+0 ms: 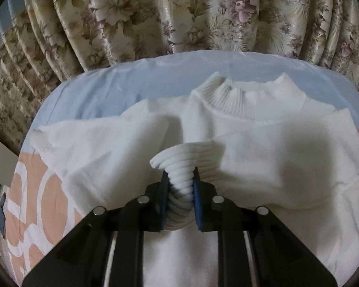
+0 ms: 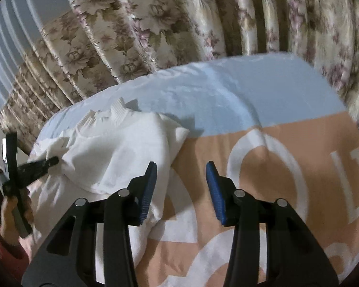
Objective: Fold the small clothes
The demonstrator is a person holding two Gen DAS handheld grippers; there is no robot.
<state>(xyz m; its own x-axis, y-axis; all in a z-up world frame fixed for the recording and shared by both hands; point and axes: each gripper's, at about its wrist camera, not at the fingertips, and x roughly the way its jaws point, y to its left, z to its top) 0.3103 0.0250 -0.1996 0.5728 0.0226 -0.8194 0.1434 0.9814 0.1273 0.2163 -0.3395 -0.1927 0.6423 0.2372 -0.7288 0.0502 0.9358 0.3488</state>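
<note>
Floral curtain [image 1: 155,12] hangs behind the bedspread [image 2: 287,143] — blue and peach with big white letters. On it lies the white sweater [image 1: 263,148], ribbed collar toward the curtain. The left gripper [image 1: 180,174] pinches a ribbed cuff [image 1: 179,160] over the sweater's middle — the right gripper [image 2: 181,167] hovers spread beside its edge.
</note>
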